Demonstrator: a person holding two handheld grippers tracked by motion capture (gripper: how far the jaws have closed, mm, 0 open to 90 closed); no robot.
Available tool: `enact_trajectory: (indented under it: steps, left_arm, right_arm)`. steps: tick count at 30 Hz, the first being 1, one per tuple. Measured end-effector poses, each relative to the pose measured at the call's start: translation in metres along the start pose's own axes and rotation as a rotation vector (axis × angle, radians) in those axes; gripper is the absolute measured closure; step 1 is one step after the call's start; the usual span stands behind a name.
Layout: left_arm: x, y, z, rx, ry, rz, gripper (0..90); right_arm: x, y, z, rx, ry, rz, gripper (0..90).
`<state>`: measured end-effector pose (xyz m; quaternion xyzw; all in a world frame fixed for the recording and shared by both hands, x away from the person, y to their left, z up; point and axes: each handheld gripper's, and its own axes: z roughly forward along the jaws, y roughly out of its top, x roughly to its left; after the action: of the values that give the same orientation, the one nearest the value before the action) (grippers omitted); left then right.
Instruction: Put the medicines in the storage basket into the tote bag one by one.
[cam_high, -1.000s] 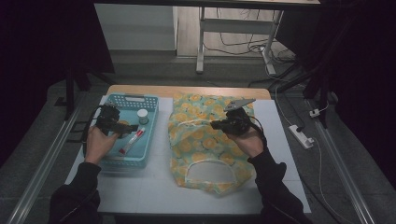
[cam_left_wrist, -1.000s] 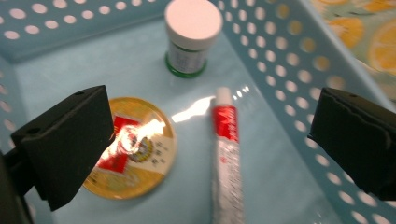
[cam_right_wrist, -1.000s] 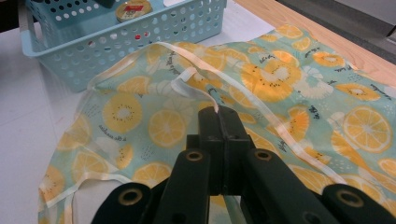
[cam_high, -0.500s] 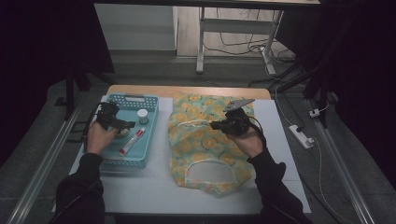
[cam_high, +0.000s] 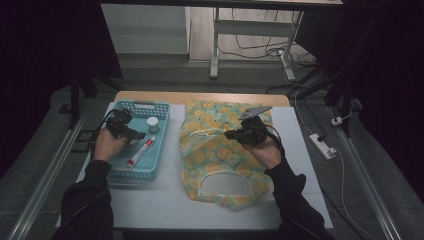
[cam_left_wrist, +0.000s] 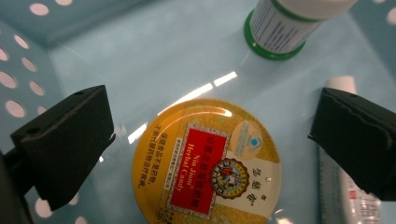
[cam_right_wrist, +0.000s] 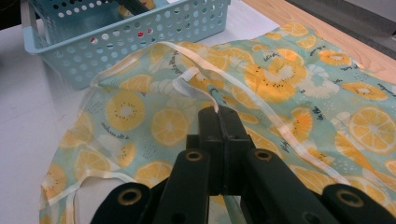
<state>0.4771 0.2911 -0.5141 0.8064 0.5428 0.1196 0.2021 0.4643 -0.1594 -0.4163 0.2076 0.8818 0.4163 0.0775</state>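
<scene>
A round yellow herbal-candy tin (cam_left_wrist: 208, 161) lies flat on the floor of the blue perforated basket (cam_high: 142, 106). My left gripper (cam_left_wrist: 210, 116) hangs just above it, open, with one black jaw on either side of the tin and neither touching it. In the high view the left gripper (cam_high: 131, 134) sits inside the basket at the table's left. A fruit-print fabric bag (cam_high: 220, 155) is spread over the middle of the table. My right gripper (cam_right_wrist: 218, 112) is shut on the bag's white trim (cam_right_wrist: 187, 74) and holds that edge slightly raised; from above, the right gripper (cam_high: 231, 134) is over the bag's upper half.
In the basket a white bottle (cam_left_wrist: 289, 23) with a green base stands beyond the tin, and a red-and-white tube (cam_high: 141, 151) lies to its right. The basket's wall (cam_right_wrist: 140, 32) runs beside the bag. On the floor to the right lies a power strip (cam_high: 322, 145).
My left gripper has sunk lower into the basket and shifted slightly over the tin. The right gripper and the bag have kept still.
</scene>
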Motion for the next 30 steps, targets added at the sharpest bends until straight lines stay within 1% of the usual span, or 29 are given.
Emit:
enact_trajectory:
  steps: [2,7,12,15,17,20,21,23,27,30]
  left_arm:
    - [0.0,0.0,0.003,0.027,-0.011,-0.011,0.0]
    - [-0.002,0.0,0.004,0.074,-0.007,-0.027,0.3]
    - [-0.002,-0.002,0.001,0.082,-0.036,-0.069,2.0]
    - [-0.003,-0.003,0.0,0.101,-0.028,-0.076,3.8]
    - [-0.003,-0.004,-0.001,0.116,-0.009,-0.08,7.4]
    - [-0.003,-0.006,-0.002,0.138,0.005,-0.089,17.4]
    - [-0.003,-0.006,-0.003,0.138,0.002,-0.097,19.0]
    - [-0.003,-0.006,-0.003,0.142,0.004,-0.103,19.4]
    - [-0.002,-0.007,-0.004,0.141,0.002,-0.133,19.9]
    - [-0.001,-0.007,-0.006,0.13,-0.015,-0.146,20.0]
  right_arm:
    - [0.0,0.0,0.0,0.0,0.0,0.001,89.9]
    - [0.0,0.0,-0.001,-0.002,0.001,0.002,89.9]
    - [0.0,0.0,-0.001,-0.002,0.001,0.002,89.9]
    - [0.0,0.0,-0.001,-0.002,0.001,-0.001,89.9]
    - [0.0,0.0,0.0,-0.002,0.001,-0.001,89.8]
    - [0.0,0.0,0.0,-0.002,0.001,-0.002,89.9]
    - [0.0,0.0,0.0,-0.002,0.001,-0.002,89.8]
    - [0.0,0.0,0.0,-0.002,0.001,-0.001,89.9]
    - [-0.001,0.0,-0.001,-0.002,-0.001,0.005,89.8]
    - [-0.001,-0.001,-0.001,-0.006,-0.002,0.003,89.9]
